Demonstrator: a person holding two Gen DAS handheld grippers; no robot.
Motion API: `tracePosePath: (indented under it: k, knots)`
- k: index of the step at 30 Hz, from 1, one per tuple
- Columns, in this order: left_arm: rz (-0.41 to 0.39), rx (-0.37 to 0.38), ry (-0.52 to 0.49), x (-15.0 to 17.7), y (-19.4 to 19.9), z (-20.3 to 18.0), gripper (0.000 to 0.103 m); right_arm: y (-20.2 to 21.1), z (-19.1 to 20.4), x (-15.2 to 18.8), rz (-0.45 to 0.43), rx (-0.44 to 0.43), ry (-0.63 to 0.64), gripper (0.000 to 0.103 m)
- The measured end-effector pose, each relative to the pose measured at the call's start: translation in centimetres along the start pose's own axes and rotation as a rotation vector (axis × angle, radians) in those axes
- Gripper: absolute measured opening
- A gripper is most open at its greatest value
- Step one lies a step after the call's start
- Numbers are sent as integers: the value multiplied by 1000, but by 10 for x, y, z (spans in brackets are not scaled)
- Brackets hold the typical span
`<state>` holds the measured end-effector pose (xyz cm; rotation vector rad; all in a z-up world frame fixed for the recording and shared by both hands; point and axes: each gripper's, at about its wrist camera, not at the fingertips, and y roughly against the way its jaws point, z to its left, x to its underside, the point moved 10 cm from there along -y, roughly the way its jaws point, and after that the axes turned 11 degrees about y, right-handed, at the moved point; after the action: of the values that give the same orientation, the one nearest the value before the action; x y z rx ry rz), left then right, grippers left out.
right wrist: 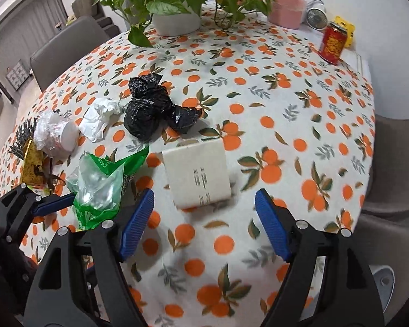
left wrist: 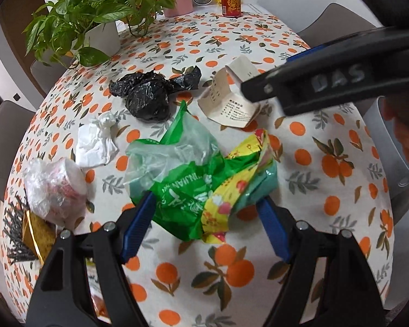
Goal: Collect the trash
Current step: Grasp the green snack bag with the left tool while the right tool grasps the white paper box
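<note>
The tablecloth [right wrist: 272,114] looks like soft, matt cloth. The black bag [right wrist: 150,109] is shiny, crinkly plastic. The green bag [left wrist: 182,174] is thin, see-through plastic. The tissue [left wrist: 98,141] is crumpled white paper. The can [right wrist: 332,43] is glossy metal.

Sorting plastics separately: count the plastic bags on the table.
3: a black bag mid-table, a green bag between the left gripper's fingers, a clear crumpled bag near the left edge. Others may be hidden.
</note>
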<state>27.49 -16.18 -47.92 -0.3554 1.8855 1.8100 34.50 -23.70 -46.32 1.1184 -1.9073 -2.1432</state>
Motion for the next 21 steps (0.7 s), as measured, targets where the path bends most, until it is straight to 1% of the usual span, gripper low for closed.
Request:
tracePosePath:
  k: [5, 7, 8, 9, 10, 11, 12, 13, 14, 17, 21]
  knots:
    - [-12, 25, 16, -12, -5, 8, 75, -24, 2, -3, 31, -13, 20, 74]
    - [-16, 30, 24, -15, -7, 10, 75, -27, 2, -2, 36, -17, 19, 74]
    - [-18, 29, 21, -17, -8, 11, 74, -27, 1, -2, 38, -22, 15, 74]
    - [-21, 28, 15, -17, -8, 11, 73, -27, 1, -1, 40, -31, 9, 70]
    - [-24, 26, 14, -18, -9, 11, 68, -28, 2, -1, 44, -41, 9, 57]
    - [-25, 24, 14, -18, -9, 12, 62, -28, 3, 1, 51, -45, 9, 50]
    - [-27, 26, 14, -19, -8, 12, 61, -27, 3, 2, 50, -48, 6, 50]
    - [-28, 29, 17, -19, -8, 12, 56, -25, 4, 4, 47, -48, 3, 50]
    - [-27, 35, 22, -20, -7, 12, 44, -23, 5, 6, 45, -50, 1, 50]
    - [-22, 51, 38, -20, -4, 11, 43, -17, 6, 10, 40, -51, -5, 49]
    - [-39, 55, 23, -21, 5, 7, 41, -2, 6, 16, 26, -50, -24, 49]
